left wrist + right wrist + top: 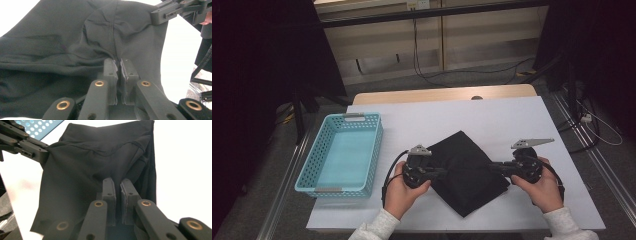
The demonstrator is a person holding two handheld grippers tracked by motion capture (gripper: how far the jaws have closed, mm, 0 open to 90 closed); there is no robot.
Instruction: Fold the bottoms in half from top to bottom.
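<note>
High view: black cloth (464,172) lies folded as a diamond on the white tabletop (512,117), just right of the teal basket (343,152), which looks empty. Left hand-held gripper (443,171) bites the cloth's left edge, right hand-held gripper (492,167) the right edge; both point inward at each other. Risk, as I judge it: grips sit on thin edges, so if the hands pull apart or lift unevenly the fabric could slip out of one side & the fold collapse. If the cloth is meant for the basket, a dragged corner could catch the basket rim or shove it off its spot near the tabletop's left edge.

Left gripper view: left hand-held gripper (119,65) clenched nearly fully, w/ a ridge of cloth (75,42) by the seam pinched between the pads. Only a small pleat is caught, so a jerk could free it. The other gripper's tip holds the far corner at top right.

Right gripper view: right hand-held gripper (118,185) likewise clamped on a fold of the cloth (82,170); the slit between the pads is narrow. The grip takes the top layers; can't tell if the lower layers are caught, so they may sag or unfold on lifting. Basket corner (40,126) shows at top left, behind the left gripper's tip.
</note>
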